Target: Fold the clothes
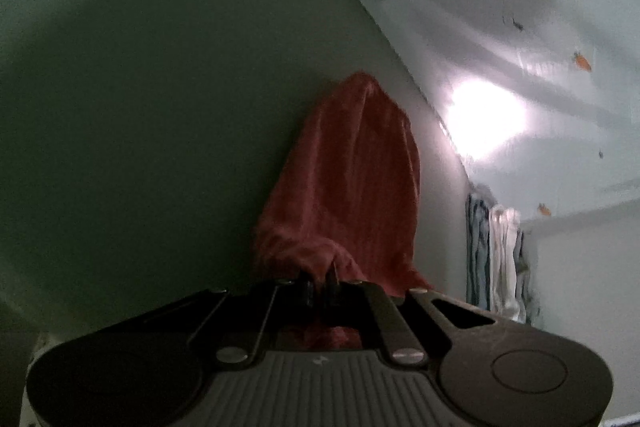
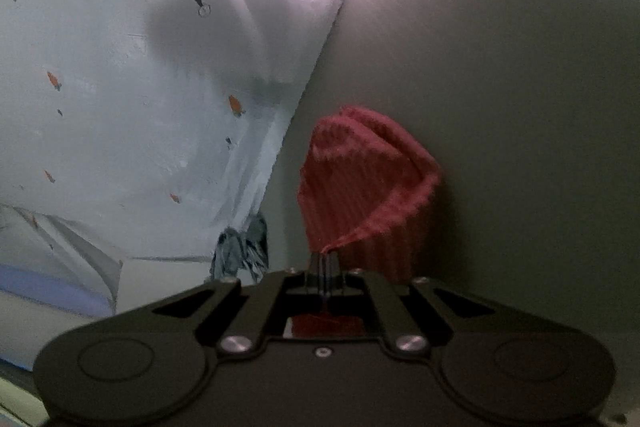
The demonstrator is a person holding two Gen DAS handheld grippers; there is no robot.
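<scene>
A red ribbed cloth (image 1: 352,179) hangs in front of the left wrist camera, its bunched edge pinched in my left gripper (image 1: 320,285), which is shut on it. In the right wrist view the same red cloth (image 2: 360,179) drapes forward from my right gripper (image 2: 325,259), whose fingers are closed on a corner of its hem. Both grips lift the cloth off the dull green surface (image 1: 140,107) behind it. More red fabric shows under each gripper's body.
A glossy white cover printed with small carrots (image 1: 540,47) lies beside the green surface (image 2: 520,67), with a bright glare on it. Striped and white garments (image 1: 500,259) hang at its edge; a dark patterned piece (image 2: 240,251) shows in the right view.
</scene>
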